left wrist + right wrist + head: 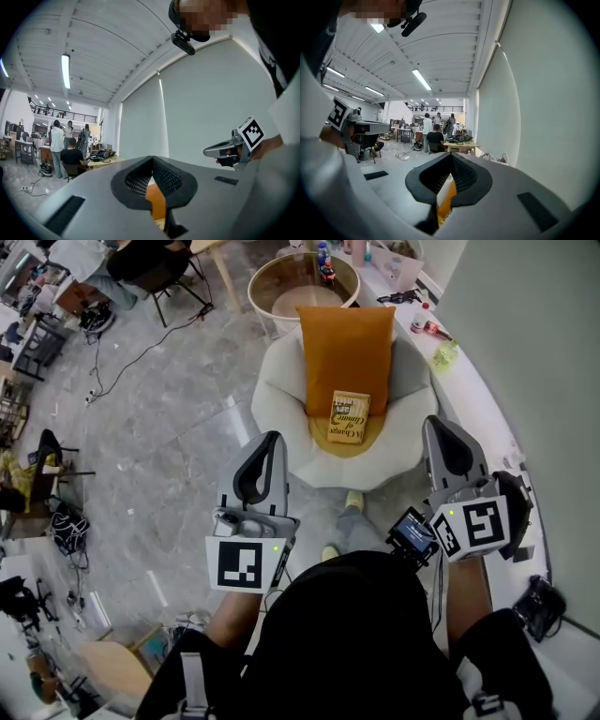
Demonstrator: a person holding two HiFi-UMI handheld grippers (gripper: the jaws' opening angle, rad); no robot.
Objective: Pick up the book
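As the book [349, 417] rests on the cushion [346, 343], its edges lie clear.

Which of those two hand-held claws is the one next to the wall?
The right gripper, at the head view's right, beside the white ledge along the wall. The left gripper is over the marble floor.

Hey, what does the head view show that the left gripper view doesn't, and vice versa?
Only the head view: the yellow paperback book, cover fully visible, on the white round armchair, and the marker cube on the left tool. Only the left gripper view: the white ribbed ceiling, a strip light, and the camera on the person's head. Both: the tall orange cushion and the right tool.
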